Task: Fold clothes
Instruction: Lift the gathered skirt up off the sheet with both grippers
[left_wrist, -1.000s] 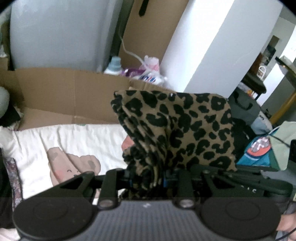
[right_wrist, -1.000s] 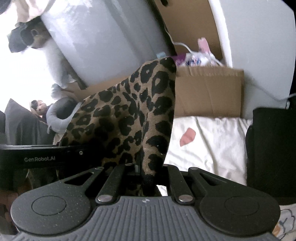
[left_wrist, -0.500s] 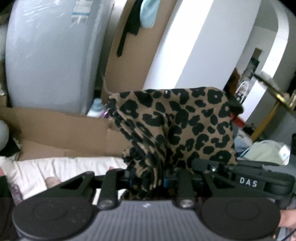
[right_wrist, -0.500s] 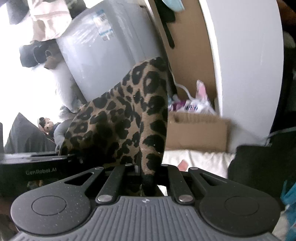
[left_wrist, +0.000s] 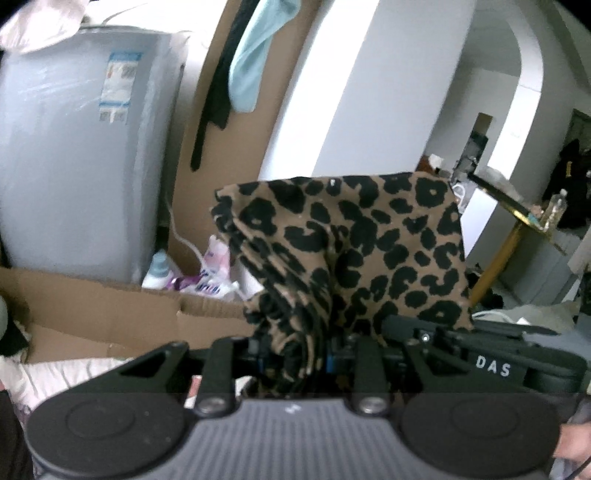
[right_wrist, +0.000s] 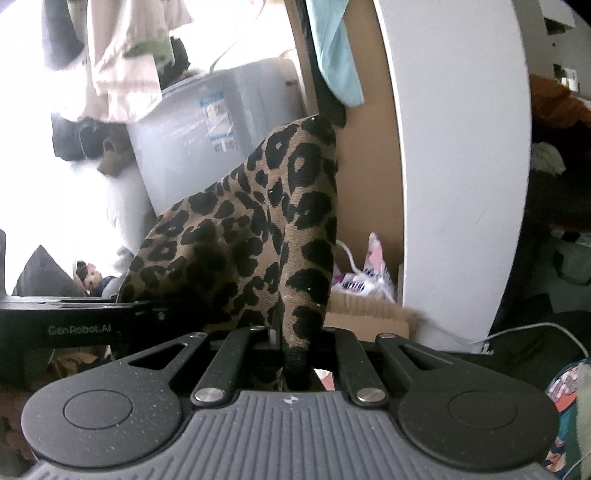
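Note:
A leopard-print garment (left_wrist: 354, 254) is stretched in the air between my two grippers. My left gripper (left_wrist: 295, 358) is shut on a thick bunch of its folds, and the cloth stands up over the fingers and spreads to the right. My right gripper (right_wrist: 291, 347) is shut on a thinner edge of the same garment (right_wrist: 258, 236), which rises in a peak and runs off to the left. The other gripper's black body shows at the right of the left wrist view (left_wrist: 491, 365) and at the left of the right wrist view (right_wrist: 74, 325). The fingertips are hidden by the cloth.
A white bedsheet (left_wrist: 74, 373) lies low at the left, backed by a cardboard box (left_wrist: 92, 306). Behind stand a plastic-wrapped grey appliance (left_wrist: 81, 155), a tall cardboard panel (left_wrist: 251, 140) with hanging clothes, and a white pillar (right_wrist: 458, 166). A gold-legged table (left_wrist: 513, 214) is at the right.
Both grippers have risen with the leopard-print garment still held. The bedsheet has sunk toward the bottom of both views, and more of the appliance, hanging clothes and pillar shows.

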